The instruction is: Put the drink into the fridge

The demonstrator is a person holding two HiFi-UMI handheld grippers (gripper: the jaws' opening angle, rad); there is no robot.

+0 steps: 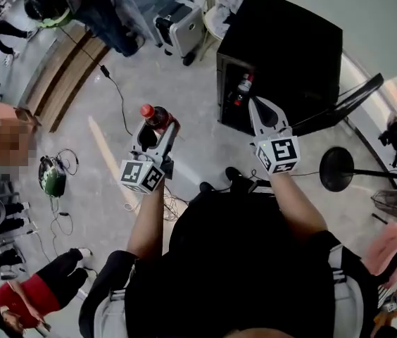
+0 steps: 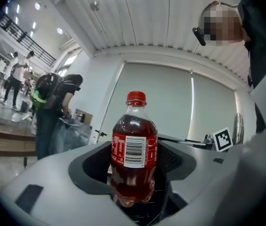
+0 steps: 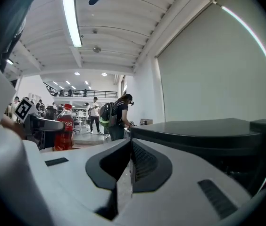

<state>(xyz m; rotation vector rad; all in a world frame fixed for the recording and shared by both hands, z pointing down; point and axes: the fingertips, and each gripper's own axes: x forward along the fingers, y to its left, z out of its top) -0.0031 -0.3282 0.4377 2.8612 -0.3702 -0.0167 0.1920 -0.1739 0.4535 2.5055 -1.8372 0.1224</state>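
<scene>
Red-capped drink bottle (image 2: 134,149) w/ dark cola stands upright, pinched round its lower half by the fingers of the left gripper (image 1: 158,128). It's held in the air over the floor (image 1: 107,160), left of the fridge (image 1: 293,48) & apart from it. Fridge is small & black, door (image 1: 350,101) swung open to the right. Another bottle (image 1: 243,86) stands inside, near the front. Right gripper (image 1: 257,108) has its fingers pressed together, nothing btwn them, tips pointing at the fridge opening, just in front of it.
</scene>
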